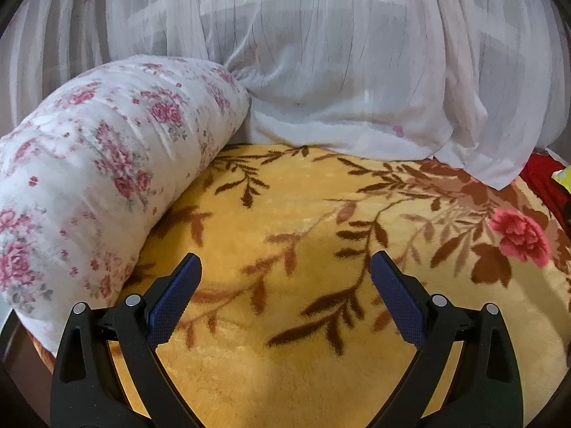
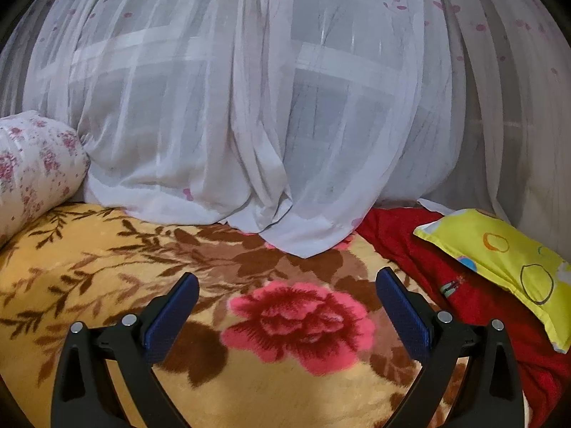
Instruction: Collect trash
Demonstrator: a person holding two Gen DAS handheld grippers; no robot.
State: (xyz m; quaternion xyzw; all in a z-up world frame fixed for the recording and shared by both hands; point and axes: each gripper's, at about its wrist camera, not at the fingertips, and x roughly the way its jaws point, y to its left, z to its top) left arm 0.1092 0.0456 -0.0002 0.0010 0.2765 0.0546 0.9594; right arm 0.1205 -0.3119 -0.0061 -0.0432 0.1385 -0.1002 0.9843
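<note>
No trash shows in either view. My left gripper point(image 1: 285, 267) hangs open over a yellow plush blanket point(image 1: 285, 196) with brown leaf prints, nothing between its blue pads point(image 1: 175, 303). My right gripper point(image 2: 287, 285) is also open, above a big pink flower point(image 2: 299, 324) printed on the same blanket point(image 2: 89, 249). Both sets of black fingers stand wide apart and hold nothing.
A rolled floral quilt point(image 1: 92, 164) lies at the left, also seen as a quilt end point(image 2: 32, 167). A white sheer curtain point(image 2: 278, 107) drapes onto the bed's far side point(image 1: 357, 71). A red cloth point(image 2: 464, 285) and a yellow-green pillow point(image 2: 506, 260) lie right.
</note>
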